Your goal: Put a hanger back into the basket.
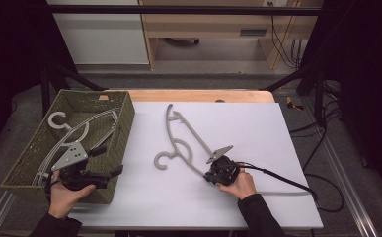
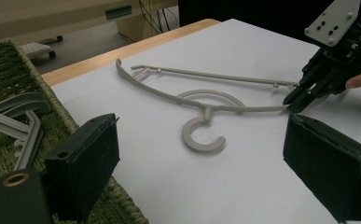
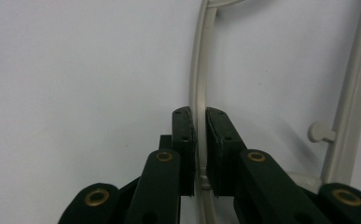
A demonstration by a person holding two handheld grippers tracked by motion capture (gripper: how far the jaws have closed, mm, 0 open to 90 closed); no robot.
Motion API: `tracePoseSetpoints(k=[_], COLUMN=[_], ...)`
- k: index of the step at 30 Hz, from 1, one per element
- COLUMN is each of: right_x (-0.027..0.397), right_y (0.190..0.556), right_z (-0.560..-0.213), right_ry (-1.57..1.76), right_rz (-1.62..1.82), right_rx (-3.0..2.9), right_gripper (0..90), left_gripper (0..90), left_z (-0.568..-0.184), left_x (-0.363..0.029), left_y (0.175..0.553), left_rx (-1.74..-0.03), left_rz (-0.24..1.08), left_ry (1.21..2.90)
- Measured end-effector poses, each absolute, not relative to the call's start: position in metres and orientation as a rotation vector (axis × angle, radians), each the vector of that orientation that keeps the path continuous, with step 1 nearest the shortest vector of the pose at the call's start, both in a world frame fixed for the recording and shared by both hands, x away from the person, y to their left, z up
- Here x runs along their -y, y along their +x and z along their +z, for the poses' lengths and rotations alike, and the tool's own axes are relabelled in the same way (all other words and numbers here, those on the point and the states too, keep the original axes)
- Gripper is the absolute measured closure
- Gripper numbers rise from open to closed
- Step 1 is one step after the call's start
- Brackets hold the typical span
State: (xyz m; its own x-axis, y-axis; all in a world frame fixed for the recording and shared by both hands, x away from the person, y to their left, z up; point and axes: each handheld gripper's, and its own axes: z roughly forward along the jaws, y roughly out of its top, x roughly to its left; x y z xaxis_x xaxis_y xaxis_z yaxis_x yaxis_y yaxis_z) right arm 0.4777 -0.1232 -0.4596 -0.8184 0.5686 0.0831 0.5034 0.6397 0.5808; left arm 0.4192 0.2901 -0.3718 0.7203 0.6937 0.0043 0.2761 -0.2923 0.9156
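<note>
A grey plastic hanger (image 1: 181, 143) lies flat on the white table top, its hook toward the basket. My right gripper (image 1: 210, 176) is shut on the hanger's curved lower arm near its right end. In the right gripper view the two pads squeeze that thin arm (image 3: 197, 93) between them. The left gripper view shows the same hanger (image 2: 206, 109) and, farther off, the right gripper (image 2: 294, 103) on it. My left gripper (image 1: 107, 161) hovers over the basket's near right corner, jaws wide open and empty.
A woven green basket (image 1: 124, 128) at the left holds more grey hangers (image 1: 72, 131). A black cable (image 1: 282, 180) trails right from the right gripper across the white top (image 1: 257, 128). Wooden table edge and dark frame legs lie beyond.
</note>
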Motion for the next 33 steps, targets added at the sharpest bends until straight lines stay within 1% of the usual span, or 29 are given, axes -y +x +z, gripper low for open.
tracePoseSetpoints(k=[17,24,29,33], right_x=[0.143,0.138,0.146,0.150], right_y=[0.473,0.470,0.467,0.466], right_z=[-0.425,-0.440,-0.460,-0.464], right_ry=[0.887,0.894,0.936,0.934], right_rz=[1.117,0.998,0.912,0.921], right_rx=[-2.693,-2.750,-2.792,-2.785], right_gripper=[83.2,82.8,82.6,82.4], left_gripper=[10.3,10.3,10.3,10.3], left_z=[-0.369,-0.370,-0.370,-0.371], left_x=[-0.291,-0.289,-0.287,-0.286], left_y=[0.417,0.417,0.417,0.417], left_rx=[-0.745,-0.737,-0.735,-0.734], left_rz=[0.504,0.501,0.498,0.495], left_ry=[1.867,1.874,1.879,1.886])
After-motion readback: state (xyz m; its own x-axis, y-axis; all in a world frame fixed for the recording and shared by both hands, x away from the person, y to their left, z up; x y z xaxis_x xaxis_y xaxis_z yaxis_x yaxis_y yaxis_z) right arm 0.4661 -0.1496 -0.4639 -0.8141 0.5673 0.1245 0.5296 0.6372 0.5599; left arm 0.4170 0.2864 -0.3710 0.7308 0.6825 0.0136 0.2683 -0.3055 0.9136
